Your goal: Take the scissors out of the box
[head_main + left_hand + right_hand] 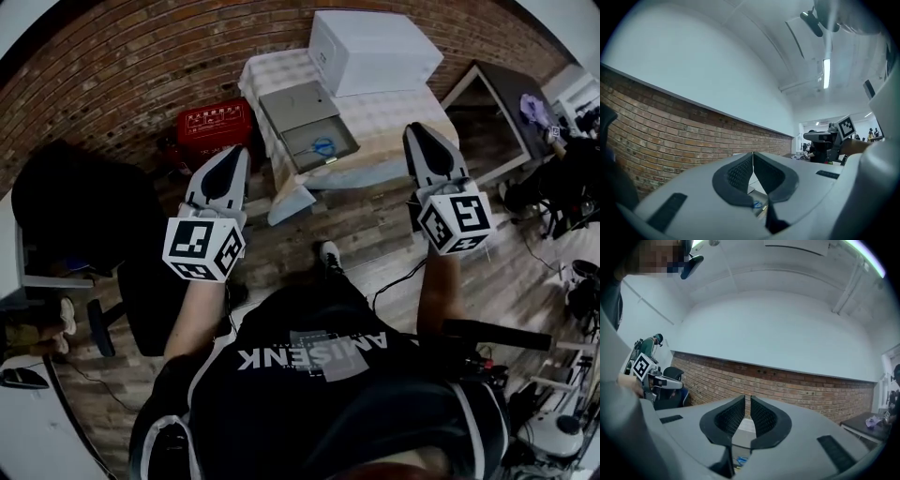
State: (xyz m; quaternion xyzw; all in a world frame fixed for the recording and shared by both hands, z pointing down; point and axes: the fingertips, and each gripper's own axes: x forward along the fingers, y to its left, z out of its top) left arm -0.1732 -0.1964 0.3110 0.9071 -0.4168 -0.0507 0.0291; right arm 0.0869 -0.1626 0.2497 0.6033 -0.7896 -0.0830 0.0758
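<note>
shirt, floorboards, table bearing box, brick wall

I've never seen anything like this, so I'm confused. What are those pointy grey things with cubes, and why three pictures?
A person holds a grabbing tool, a gripper, in each hand: the left gripper and the right gripper. One picture comes from a camera on the person's head, looking down. The other two come from cameras riding on the grippers. On the table sits an open grey box with blue-handled scissors inside, and a white box behind it. Both grippers are shut and hold nothing.
</note>
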